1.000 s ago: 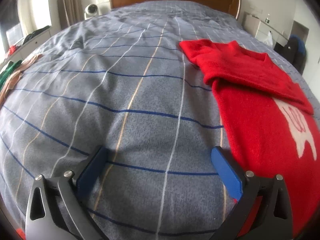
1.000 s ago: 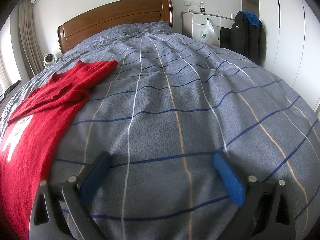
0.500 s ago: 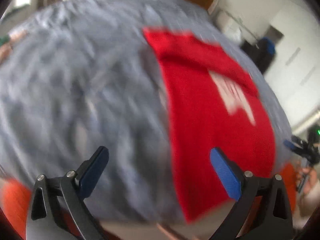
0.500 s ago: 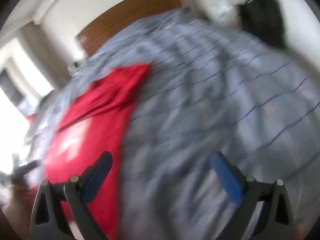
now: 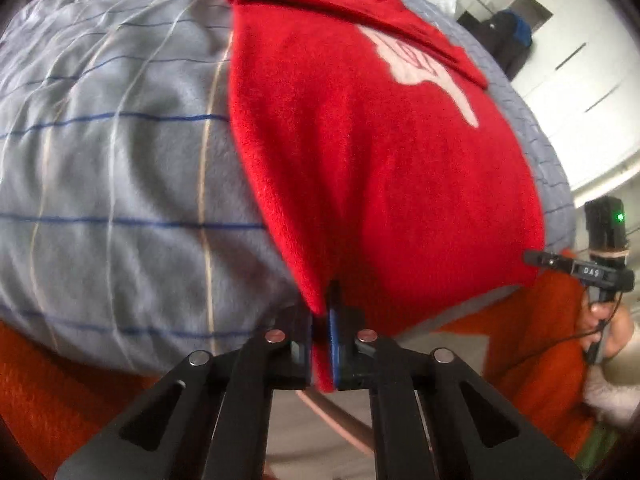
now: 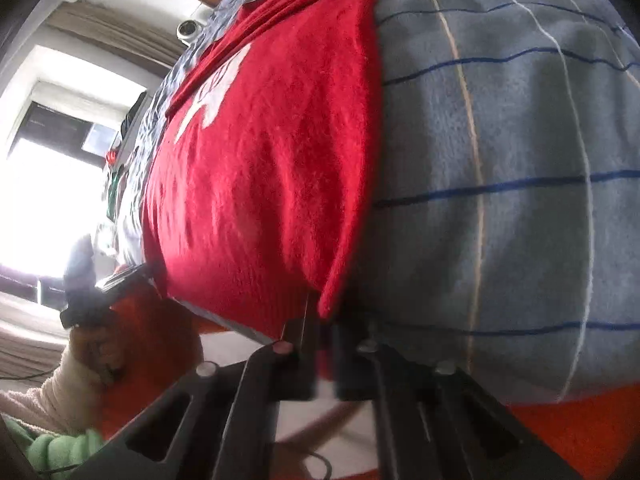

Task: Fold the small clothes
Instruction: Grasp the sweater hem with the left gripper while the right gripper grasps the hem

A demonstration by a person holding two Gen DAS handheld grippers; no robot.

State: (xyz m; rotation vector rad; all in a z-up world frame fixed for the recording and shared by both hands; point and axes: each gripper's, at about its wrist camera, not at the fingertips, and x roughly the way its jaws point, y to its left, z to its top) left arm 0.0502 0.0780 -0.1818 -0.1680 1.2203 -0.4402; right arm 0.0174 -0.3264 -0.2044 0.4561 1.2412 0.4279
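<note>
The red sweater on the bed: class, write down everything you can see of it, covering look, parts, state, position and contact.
The red sweater looks like a fuzzy knit with a white motif on its chest. It lies spread flat on the grey striped bedcover, one sleeve folded across the top near the neckline. Its hem reaches the foot edge of the bed. The left gripper is shut on one bottom corner and the right gripper on the other, and each corner is lifted into a small peak.
</note>
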